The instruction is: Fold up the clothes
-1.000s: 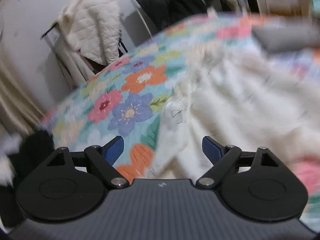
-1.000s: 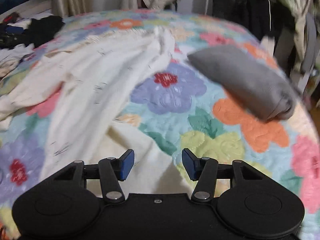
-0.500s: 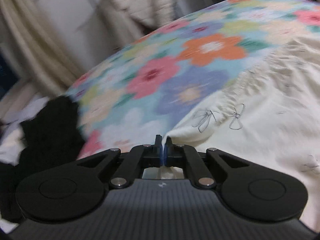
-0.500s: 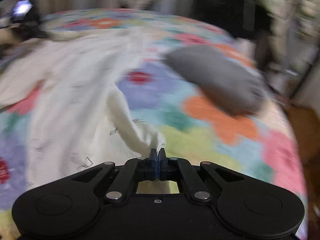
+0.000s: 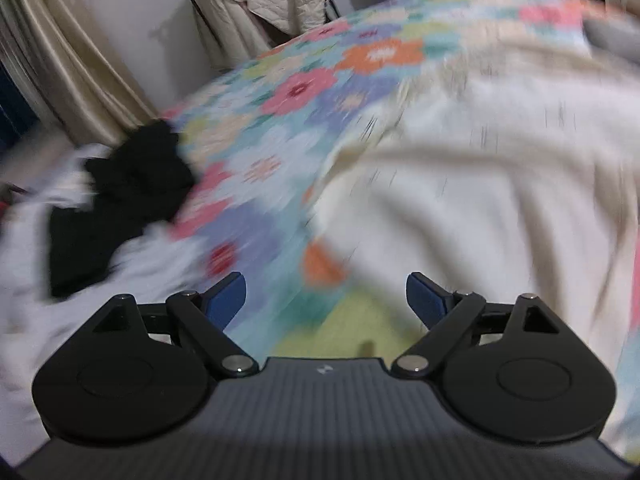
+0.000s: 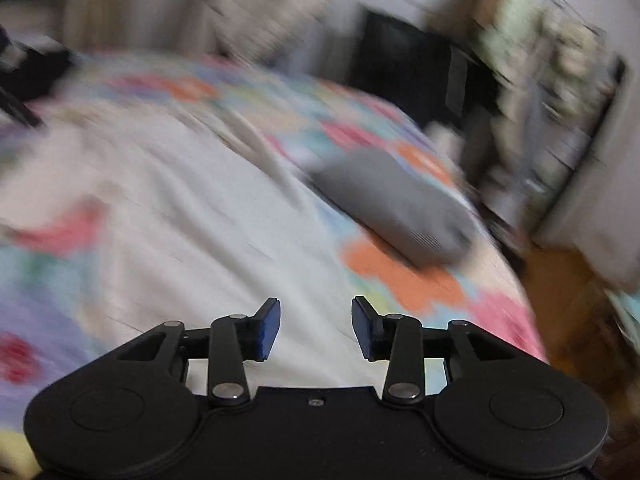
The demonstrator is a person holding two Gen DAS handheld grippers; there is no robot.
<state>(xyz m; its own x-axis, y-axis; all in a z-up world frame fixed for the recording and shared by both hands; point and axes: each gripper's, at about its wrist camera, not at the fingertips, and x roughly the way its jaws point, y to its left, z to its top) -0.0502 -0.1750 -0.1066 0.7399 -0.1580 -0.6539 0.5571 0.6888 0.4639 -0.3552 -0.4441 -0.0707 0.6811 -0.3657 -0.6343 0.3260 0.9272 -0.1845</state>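
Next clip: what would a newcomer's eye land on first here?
The floral quilt covers the bed, with a cream garment spread across it. A folded grey garment lies near the bed's right edge. Both grippers, left and right, are opening with nothing between them.

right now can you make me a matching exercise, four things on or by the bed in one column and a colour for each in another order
Things:
1. spread-out garment
2. folded garment
3. crumpled clothing at the bed's edge
4. gripper pads

Colours:
A. blue
B. cream
C. grey
D. black

Pairs: 1-B, 2-C, 3-D, 4-A
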